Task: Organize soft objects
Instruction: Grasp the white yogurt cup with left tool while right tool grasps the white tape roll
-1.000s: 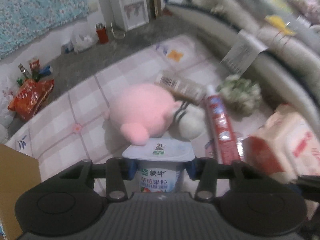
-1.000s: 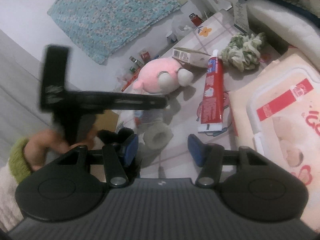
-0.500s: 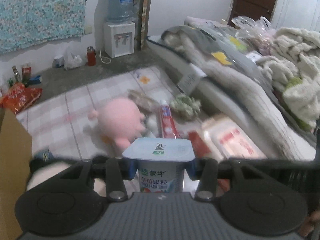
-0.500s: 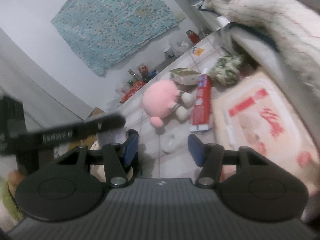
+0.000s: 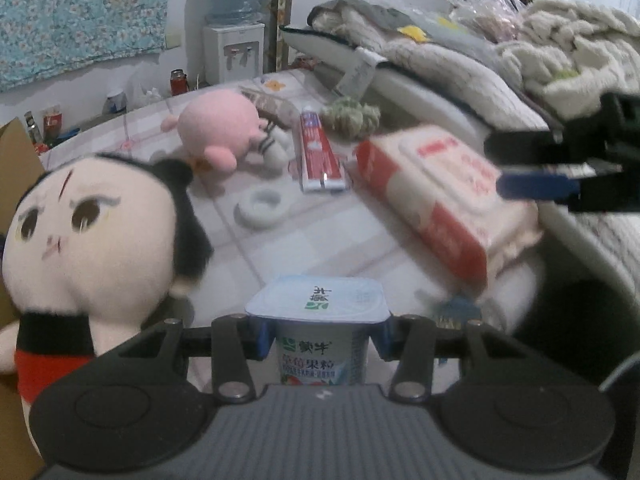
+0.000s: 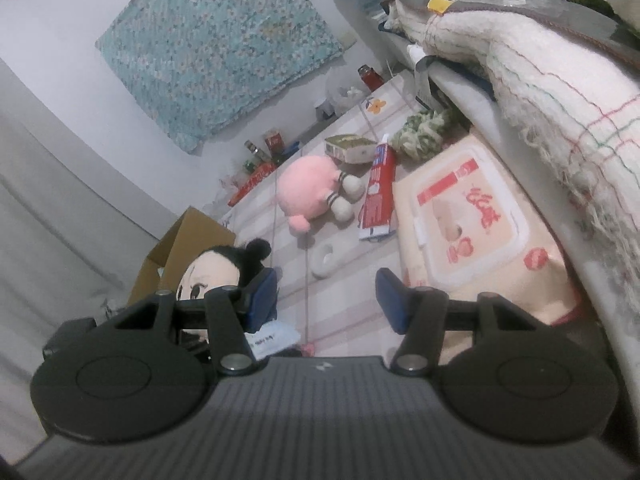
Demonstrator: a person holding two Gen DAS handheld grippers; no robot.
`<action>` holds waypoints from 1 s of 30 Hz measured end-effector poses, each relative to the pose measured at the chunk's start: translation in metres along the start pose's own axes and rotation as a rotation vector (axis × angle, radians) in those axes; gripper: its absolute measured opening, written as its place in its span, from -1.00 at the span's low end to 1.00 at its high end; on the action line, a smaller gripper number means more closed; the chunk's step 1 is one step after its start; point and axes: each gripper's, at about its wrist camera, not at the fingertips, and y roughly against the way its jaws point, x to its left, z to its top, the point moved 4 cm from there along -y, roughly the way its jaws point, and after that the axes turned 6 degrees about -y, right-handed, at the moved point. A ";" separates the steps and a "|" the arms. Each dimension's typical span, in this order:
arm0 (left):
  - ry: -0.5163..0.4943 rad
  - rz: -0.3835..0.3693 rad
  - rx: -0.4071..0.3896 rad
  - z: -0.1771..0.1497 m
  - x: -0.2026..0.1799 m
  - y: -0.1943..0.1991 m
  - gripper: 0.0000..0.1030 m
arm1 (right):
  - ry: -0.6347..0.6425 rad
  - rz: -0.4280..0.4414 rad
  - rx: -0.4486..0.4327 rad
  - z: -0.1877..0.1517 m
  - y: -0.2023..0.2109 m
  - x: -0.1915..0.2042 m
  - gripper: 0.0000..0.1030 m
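The left gripper clamps a yogurt cup just under its foil rim, so the flange rests on the blue pads and the cup hangs upright. The right gripper holds nothing; its jaws stand partly apart over the checked mat, probably ready for the next pick. The soft things lie spread on that mat: a black-haired doll near left beside a cardboard box, a pink plush farther off, and a green scrunchie at the far side by the bedding. A toothpaste box, a tape roll and a wipes pack lie between them, seemingly still unsorted.
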 end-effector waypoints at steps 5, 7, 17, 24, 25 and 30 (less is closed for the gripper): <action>-0.012 0.011 -0.030 -0.019 0.001 0.014 -0.05 | 0.008 -0.015 0.026 -0.010 0.000 0.003 0.07; -0.024 0.015 -0.036 -0.024 0.000 0.018 -0.04 | 0.018 -0.022 0.040 -0.015 -0.001 0.007 0.07; -0.050 0.014 -0.030 -0.054 0.004 0.042 0.67 | 0.082 -0.042 0.095 -0.023 -0.013 0.033 0.07; -0.041 -0.004 -0.074 -0.038 0.011 0.041 0.83 | 0.124 -0.048 0.147 -0.026 -0.032 0.050 0.09; -0.043 -0.012 -0.071 -0.036 0.011 0.037 0.83 | 0.134 -0.048 0.163 -0.026 -0.038 0.053 0.09; -0.034 -0.023 -0.040 -0.036 0.009 0.016 0.48 | 0.171 -0.045 0.227 -0.022 -0.062 0.063 0.09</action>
